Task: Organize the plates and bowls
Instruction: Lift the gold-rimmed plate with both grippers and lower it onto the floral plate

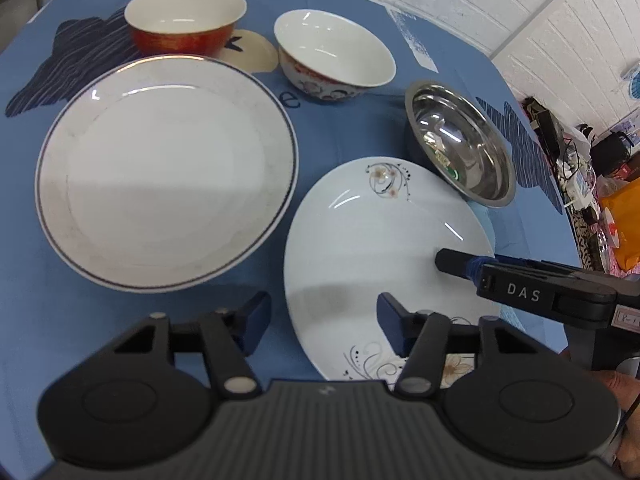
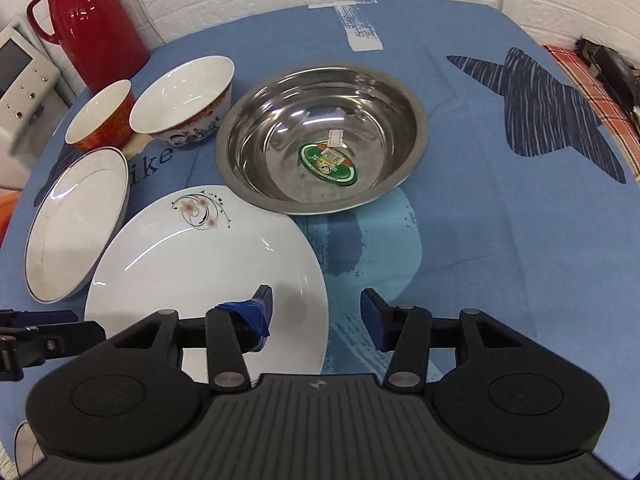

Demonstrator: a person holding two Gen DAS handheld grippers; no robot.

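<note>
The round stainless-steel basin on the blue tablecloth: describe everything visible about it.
The round stainless-steel basin is shallow and wide, with a flat rolled rim and a shiny, reflective inside. It holds nothing; a green oval label and a small white sticker sit on its bottom. It stands upright on the blue tablecloth. Its near rim meets or slightly overlaps the edge of the white flower-patterned plate; contact cannot be told. Neither gripper touches it.

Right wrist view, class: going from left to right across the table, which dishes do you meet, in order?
Blue-rimmed plate → red bowl → cartoon-printed bowl → flower-patterned plate → steel basin.
</note>
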